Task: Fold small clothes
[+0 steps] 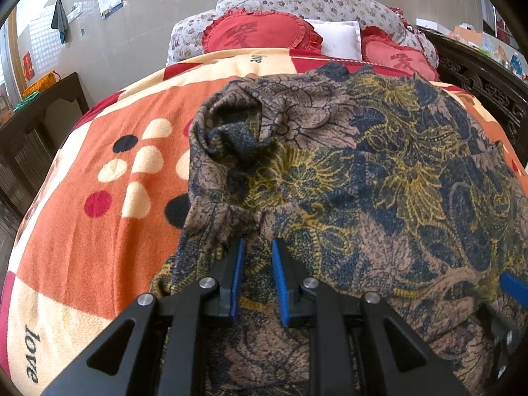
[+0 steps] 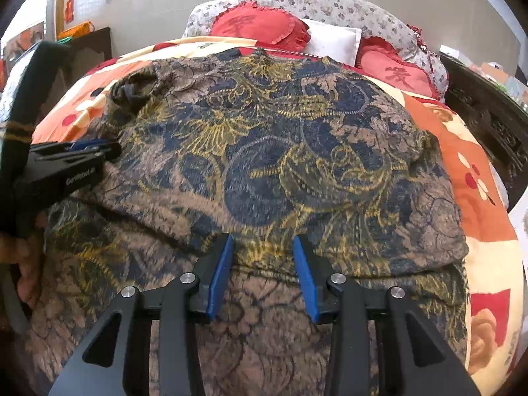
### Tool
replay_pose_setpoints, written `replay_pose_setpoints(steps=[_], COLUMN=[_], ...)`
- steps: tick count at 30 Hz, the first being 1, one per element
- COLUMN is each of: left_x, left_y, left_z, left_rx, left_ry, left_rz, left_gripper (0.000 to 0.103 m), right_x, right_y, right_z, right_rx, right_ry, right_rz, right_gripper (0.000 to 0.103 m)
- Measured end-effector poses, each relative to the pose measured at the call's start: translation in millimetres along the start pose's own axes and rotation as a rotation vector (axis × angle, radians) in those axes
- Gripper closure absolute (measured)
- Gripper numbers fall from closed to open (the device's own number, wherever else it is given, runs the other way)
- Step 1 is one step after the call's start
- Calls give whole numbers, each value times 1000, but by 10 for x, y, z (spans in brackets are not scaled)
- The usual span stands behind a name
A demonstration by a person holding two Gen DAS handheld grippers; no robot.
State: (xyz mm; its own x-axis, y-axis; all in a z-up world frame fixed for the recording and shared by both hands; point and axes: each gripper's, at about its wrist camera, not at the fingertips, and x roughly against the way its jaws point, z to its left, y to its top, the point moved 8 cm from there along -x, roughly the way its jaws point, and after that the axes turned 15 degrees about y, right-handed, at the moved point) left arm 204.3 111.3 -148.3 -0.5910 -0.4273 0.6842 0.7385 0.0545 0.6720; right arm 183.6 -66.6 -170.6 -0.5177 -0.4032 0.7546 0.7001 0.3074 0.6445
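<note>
A patterned garment in brown, navy and yellow lies spread on the bed; it also fills the right wrist view. A folded edge crosses it near both grippers. A crumpled sleeve bunches at its left side. My left gripper is open, its blue pads on either side of the fabric at the fold's left end. My right gripper is open at the folded edge, nothing held. The left gripper also shows at the left of the right wrist view.
The bed has an orange, cream and red blanket. Red heart pillows and a white pillow lie at the head. A dark carved bed frame runs on the right. A dark wooden cabinet stands left.
</note>
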Motion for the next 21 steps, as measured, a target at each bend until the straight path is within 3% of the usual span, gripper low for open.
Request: replay_pose_setpoints(steps=[5, 10, 17, 18, 20, 21], left_x=[2, 2, 36, 76, 267, 415], left_y=[-5, -6, -1, -3, -29, -61], left_z=[2, 5, 3, 2, 79, 181], left_rx=[1, 4, -28, -60, -94, -83], left_ry=[-2, -6, -30, -45, -123, -184], left_rz=[0, 0, 14, 22, 38, 34], left_gripper=[84, 84, 83, 79, 59, 41], right_x=[157, 371, 363, 365, 368, 369], right_y=[-276, -540, -547, -546, -547, -547], right_z=[59, 44, 7, 1, -3, -1], right_rx=[36, -17, -51, -58, -61, -62], right_ry=[7, 31, 71, 80, 86, 87], right_rz=[61, 26, -1, -4, -7, -8], right_gripper=[50, 50, 48, 48, 48, 48])
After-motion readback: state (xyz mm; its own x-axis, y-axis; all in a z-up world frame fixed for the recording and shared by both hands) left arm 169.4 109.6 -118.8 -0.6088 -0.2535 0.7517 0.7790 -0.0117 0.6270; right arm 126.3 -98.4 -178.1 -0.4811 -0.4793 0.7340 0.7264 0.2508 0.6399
